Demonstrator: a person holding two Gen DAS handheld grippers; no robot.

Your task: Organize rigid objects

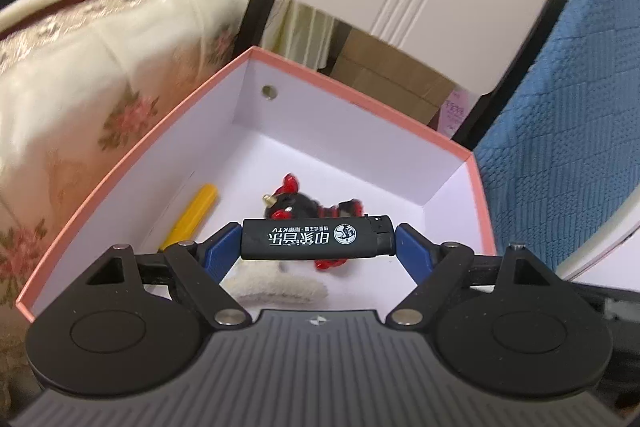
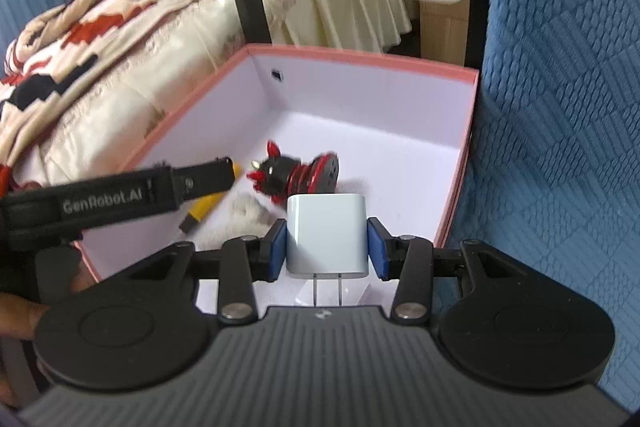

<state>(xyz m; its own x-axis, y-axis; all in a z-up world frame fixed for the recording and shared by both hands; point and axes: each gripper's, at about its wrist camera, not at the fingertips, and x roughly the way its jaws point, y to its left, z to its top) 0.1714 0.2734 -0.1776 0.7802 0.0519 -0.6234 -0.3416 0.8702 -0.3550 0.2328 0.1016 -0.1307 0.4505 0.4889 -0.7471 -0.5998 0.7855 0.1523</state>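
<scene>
A: Below both grippers, pink box (image 1: 132, 155), open-topped, with red-and-black figurine (image 2: 292, 175) and yellow tube (image 1: 192, 215) inside.

B: Right gripper (image 2: 326, 247) clamped on white charger (image 2: 326, 235), prongs toward camera. Left gripper (image 1: 318, 243) pinching black lighter (image 1: 316, 239) endwise, long axis crosswise between pads, over the box floor.

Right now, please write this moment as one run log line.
left gripper: shut on black lighter | right gripper: shut on white charger | both above pink box

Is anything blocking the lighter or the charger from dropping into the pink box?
Nothing visible. The lighter and charger hang over the open box; the figurine and yellow pen lie on its floor.
</scene>
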